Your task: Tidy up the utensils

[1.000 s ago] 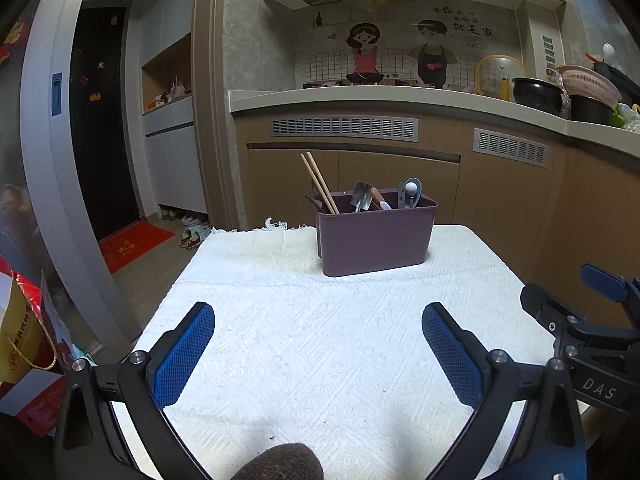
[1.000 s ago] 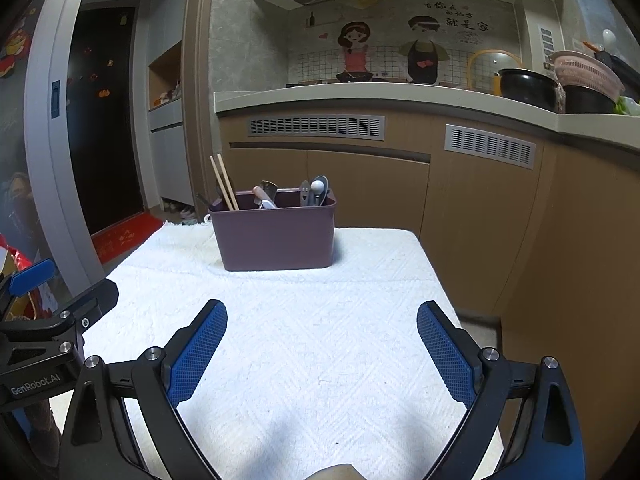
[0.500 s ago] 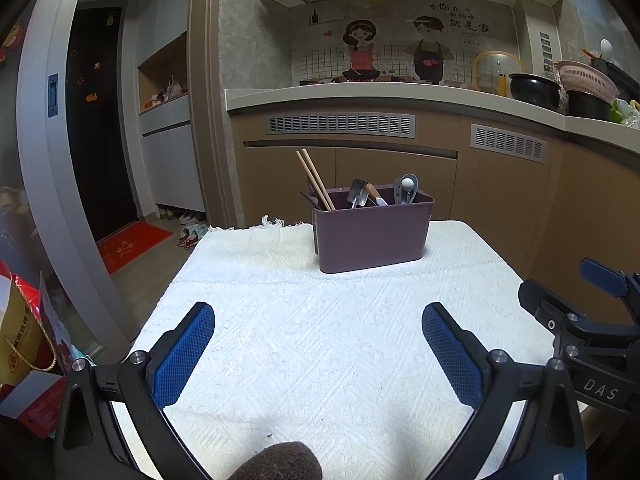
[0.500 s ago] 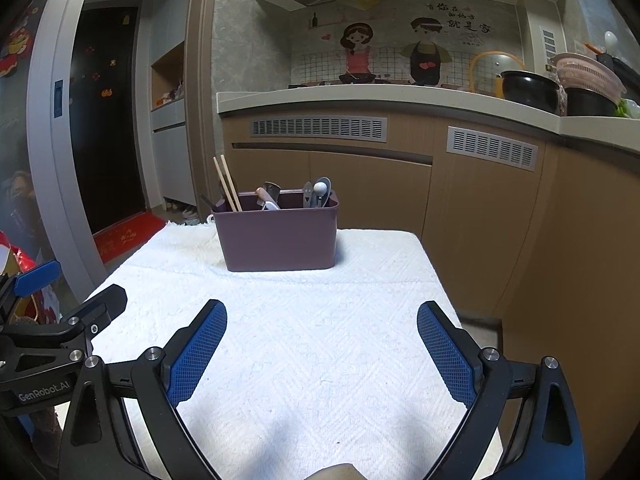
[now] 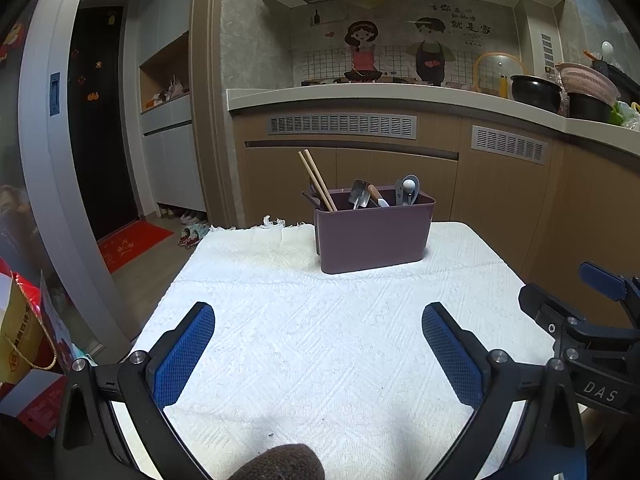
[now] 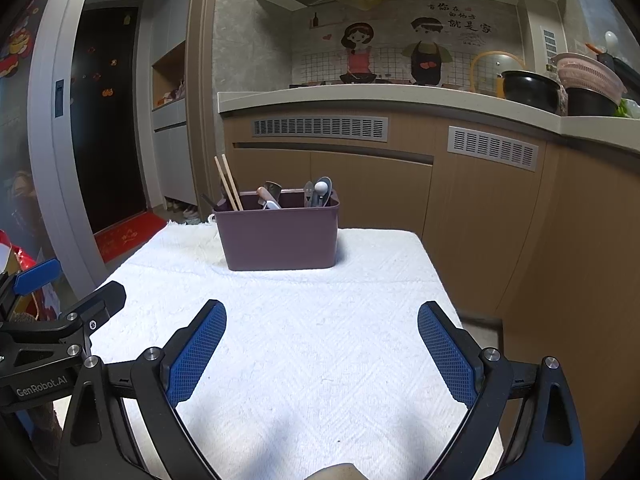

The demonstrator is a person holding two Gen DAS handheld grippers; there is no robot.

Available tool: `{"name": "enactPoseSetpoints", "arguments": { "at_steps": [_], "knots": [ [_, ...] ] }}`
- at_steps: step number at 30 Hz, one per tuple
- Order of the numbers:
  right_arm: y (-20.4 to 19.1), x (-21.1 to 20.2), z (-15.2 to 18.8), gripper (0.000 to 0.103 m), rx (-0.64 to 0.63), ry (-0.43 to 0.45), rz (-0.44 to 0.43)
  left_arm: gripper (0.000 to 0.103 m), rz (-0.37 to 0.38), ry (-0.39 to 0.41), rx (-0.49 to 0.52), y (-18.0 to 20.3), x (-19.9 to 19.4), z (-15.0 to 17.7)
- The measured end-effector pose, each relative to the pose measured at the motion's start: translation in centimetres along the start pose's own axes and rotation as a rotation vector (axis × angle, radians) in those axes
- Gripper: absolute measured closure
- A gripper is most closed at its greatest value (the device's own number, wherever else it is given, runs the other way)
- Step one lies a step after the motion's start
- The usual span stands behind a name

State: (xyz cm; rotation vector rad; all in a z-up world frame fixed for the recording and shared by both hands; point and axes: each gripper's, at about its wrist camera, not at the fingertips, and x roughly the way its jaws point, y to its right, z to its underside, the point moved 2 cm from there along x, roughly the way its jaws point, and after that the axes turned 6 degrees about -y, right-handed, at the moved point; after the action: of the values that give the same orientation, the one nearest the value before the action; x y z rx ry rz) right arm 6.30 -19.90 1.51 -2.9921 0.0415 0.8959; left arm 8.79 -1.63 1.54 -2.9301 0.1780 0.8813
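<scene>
A purple utensil holder stands at the far end of a table covered by a white cloth. Wooden chopsticks lean out of its left side; a wood-handled metal utensil sits in the middle and grey spoons at the right. My left gripper hovers open over the near cloth, nothing between its blue pads. My right gripper is open too, empty, to the right of the left one.
A kitchen counter with wooden cabinets runs behind the table, with pots and a pink colander at its right end. A dark door and red mat lie left. Bags sit on the floor beside the table's left edge.
Both grippers have drawn back slightly and tilted up, so the holder looks a little smaller and higher in the views. Both stay open and empty.
</scene>
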Motion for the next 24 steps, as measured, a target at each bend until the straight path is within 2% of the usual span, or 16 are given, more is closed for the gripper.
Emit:
{"name": "enactPoseSetpoints", "arguments": {
  "at_steps": [24],
  "knots": [
    [0.30, -0.39, -0.20, 0.005, 0.009, 0.016, 0.003, 0.000, -0.005, -0.010, -0.010, 0.05, 0.13, 0.17]
  ]
}}
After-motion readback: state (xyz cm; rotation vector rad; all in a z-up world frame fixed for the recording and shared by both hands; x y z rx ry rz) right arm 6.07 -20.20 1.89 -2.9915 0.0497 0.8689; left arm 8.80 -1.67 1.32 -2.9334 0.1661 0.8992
